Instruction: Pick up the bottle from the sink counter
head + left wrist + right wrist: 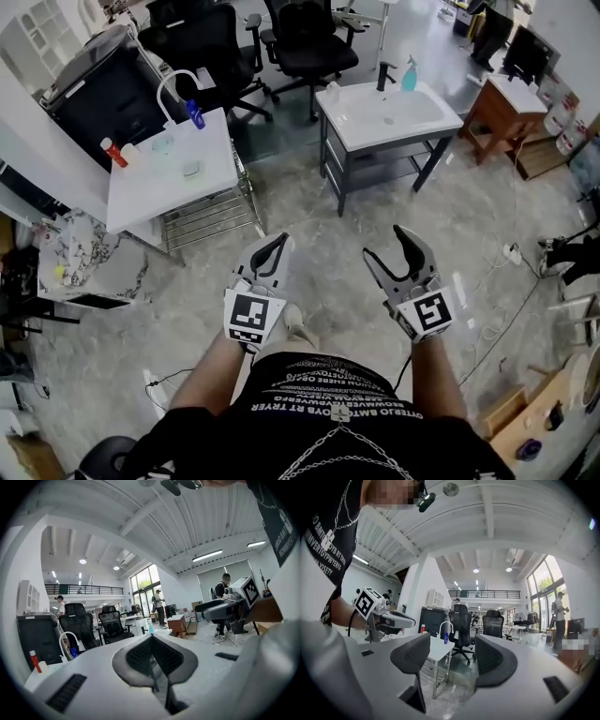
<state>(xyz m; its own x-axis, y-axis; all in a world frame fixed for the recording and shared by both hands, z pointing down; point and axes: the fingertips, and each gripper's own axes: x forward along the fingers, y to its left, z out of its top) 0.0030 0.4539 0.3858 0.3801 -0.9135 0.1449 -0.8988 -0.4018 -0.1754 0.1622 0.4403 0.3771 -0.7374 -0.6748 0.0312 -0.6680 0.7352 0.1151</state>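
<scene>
1. Left gripper (278, 246), white plastic with 2 jaws and a black-and-white marker cube: jaws pressed together, nothing between them. It is held in front of the person's waist, above the grey polished floor (323, 291).
2. Right gripper (387, 246), same make: jaws stand well apart and the gap is empty, with only floor and distant furniture showing through it. It is held level with the left gripper, well clear of any bench.
3. Teal plastic spray bottle (410, 75): upright at the back right of the white sink bench on a dark grey frame (345, 129), just beside the black tap (384, 75). It is well apart from both grippers and untouched.
4. Second white bench (150, 192), further left, with an arched white tap (174, 86): carries a small blue bottle (195, 114) and a red-capped bottle (112, 152). Both are also out of reach. Which bottle the task means cannot be told.
5. Done so far, by judgement: nothing of the pick-up itself. The right jaws being open suits a coming grasp.
6. Left to do, by judgement: walk up to a bench, bring 1 gripper's open jaws around the bottle's body, close on it and lift it clear.
</scene>
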